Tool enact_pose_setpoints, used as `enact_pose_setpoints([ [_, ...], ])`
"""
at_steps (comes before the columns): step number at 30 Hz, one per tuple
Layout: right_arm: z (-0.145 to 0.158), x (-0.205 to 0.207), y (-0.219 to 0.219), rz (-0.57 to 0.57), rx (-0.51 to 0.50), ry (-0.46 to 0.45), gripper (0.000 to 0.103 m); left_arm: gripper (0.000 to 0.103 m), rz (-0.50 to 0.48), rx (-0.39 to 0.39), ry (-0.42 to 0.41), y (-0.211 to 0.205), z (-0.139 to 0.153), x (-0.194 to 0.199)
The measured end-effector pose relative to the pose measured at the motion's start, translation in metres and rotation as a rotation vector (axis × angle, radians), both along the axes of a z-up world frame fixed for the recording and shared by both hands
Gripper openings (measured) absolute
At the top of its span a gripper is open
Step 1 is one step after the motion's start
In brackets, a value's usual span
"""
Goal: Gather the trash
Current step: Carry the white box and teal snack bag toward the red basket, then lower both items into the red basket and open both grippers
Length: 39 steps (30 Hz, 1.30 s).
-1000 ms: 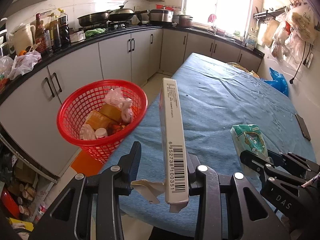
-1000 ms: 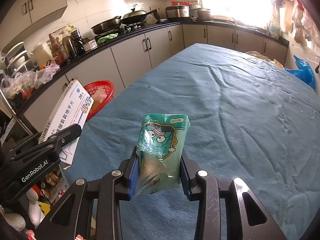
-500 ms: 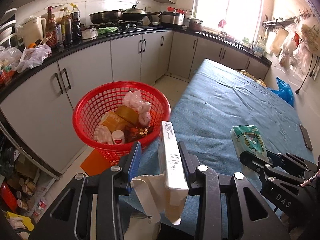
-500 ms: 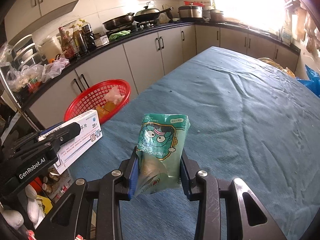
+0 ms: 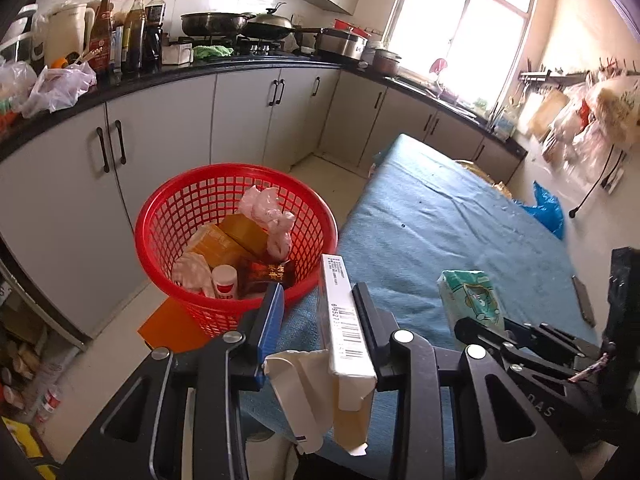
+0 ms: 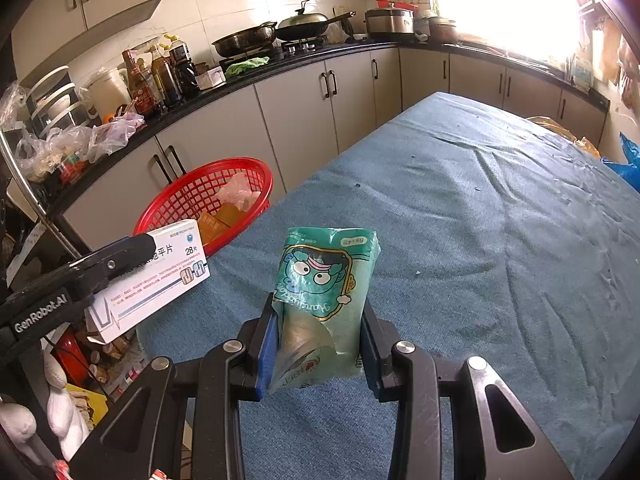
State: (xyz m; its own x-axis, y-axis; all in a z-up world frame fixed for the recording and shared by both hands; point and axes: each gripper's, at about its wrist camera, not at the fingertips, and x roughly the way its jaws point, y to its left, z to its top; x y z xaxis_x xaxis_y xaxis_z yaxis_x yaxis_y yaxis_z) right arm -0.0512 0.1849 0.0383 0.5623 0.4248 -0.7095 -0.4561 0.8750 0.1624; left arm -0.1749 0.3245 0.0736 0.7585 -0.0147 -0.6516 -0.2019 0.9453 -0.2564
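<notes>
A red mesh basket (image 5: pixel 192 200) holding wrappers, boxes and a small bottle stands on the floor off the table's near left corner. My left gripper (image 5: pixel 318 292) is shut on a white medicine box (image 5: pixel 340 312) with an open end flap. It holds the box over the table edge just short of the basket rim. In the right wrist view the same box (image 6: pixel 160 280) lies flat under a left finger (image 6: pixel 120 254), with the basket (image 6: pixel 188 196) behind it. My right gripper (image 6: pixel 320 304) is shut on a green tissue pack (image 6: pixel 324 280) above the blue tablecloth (image 6: pixel 480 240).
Grey cabinets and a black counter (image 5: pixel 248 64) with bottles, pans and bags run behind the basket. An orange board (image 5: pixel 172 328) lies under the basket. A phone (image 5: pixel 584 300) rests near the table's right edge. Floor clutter (image 6: pixel 92 360) sits at the lower left.
My left gripper moved toward the basket, and the box tipped from upright to pointing forward. My right gripper shifted slightly left with the tissue pack, bringing more of the basket into view.
</notes>
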Motion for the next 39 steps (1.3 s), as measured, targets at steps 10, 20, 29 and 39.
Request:
enact_pose_setpoints([
  [10,0.003,0.002,-0.006,0.001,0.028,0.007,0.039,0.034,-0.004,-0.027,-0.052,0.005,0.017,-0.01],
  [20,0.024,0.022,0.008,0.047,0.067,0.001,0.039,0.034,0.046,0.074,-0.054,0.026,0.033,0.004],
  [29,0.033,0.038,0.048,0.111,0.068,-0.009,0.039,0.034,0.069,0.142,-0.044,0.051,0.033,0.027],
  [39,0.037,0.071,0.099,0.151,0.104,0.004,0.039,0.034,0.077,0.174,-0.033,0.074,0.028,0.061],
])
